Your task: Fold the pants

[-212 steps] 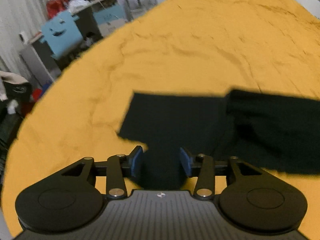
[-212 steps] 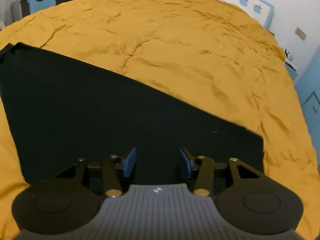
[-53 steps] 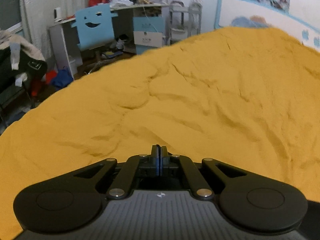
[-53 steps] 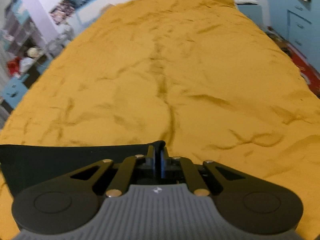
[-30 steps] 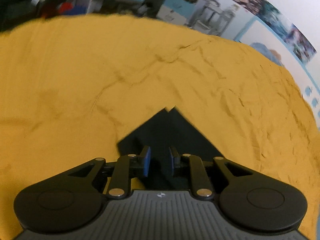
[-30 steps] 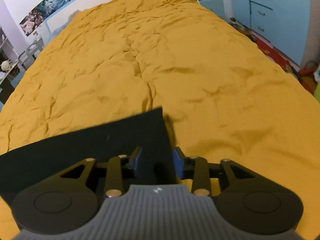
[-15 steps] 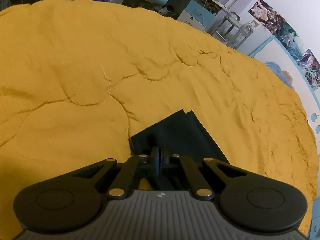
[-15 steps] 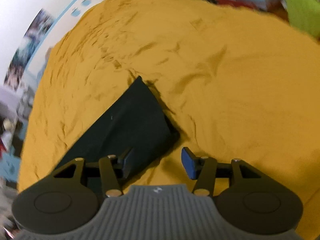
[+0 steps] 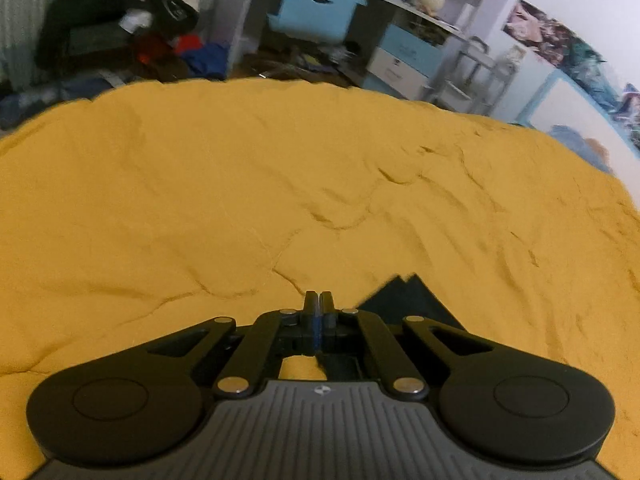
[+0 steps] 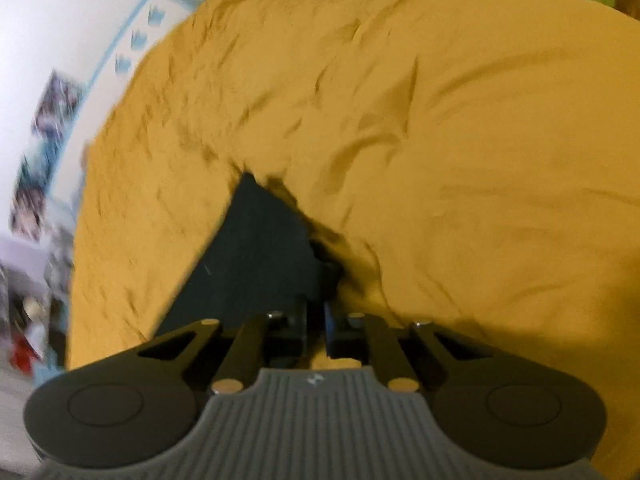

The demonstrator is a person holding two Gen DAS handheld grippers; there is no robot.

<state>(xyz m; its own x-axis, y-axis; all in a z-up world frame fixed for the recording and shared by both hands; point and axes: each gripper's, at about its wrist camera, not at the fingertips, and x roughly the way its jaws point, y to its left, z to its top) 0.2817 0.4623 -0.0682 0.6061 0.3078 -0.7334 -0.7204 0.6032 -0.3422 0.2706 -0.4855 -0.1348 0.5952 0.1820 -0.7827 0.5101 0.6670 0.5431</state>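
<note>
- Left hand-held gripper (image 9: 319, 303): jaws pressed fully together, blue pads touching. Whether cloth is pinched between them can't be told; the dark pants (image 9: 412, 298) show just right of the tips and run under the linkage.
- Pants in left view: only a small dark pointed corner, lying on the orange bedspread (image 9: 240, 184).
- Right hand-held gripper (image 10: 316, 316): jaws have just been closing, now nearly together w/ a thin gap. They sit at the near right edge of the pants (image 10: 256, 252); view is blurred, so an actual pinch on the fabric can't be confirmed.
- Pants in right view: dark triangle, point aimed away from the camera, flat on the bedspread (image 10: 460, 160), which bunches up along the cloth's right edge.
- Bkgd, left view: blue chair w/ smiley cut-out (image 9: 316, 2) beyond the bed.
</note>
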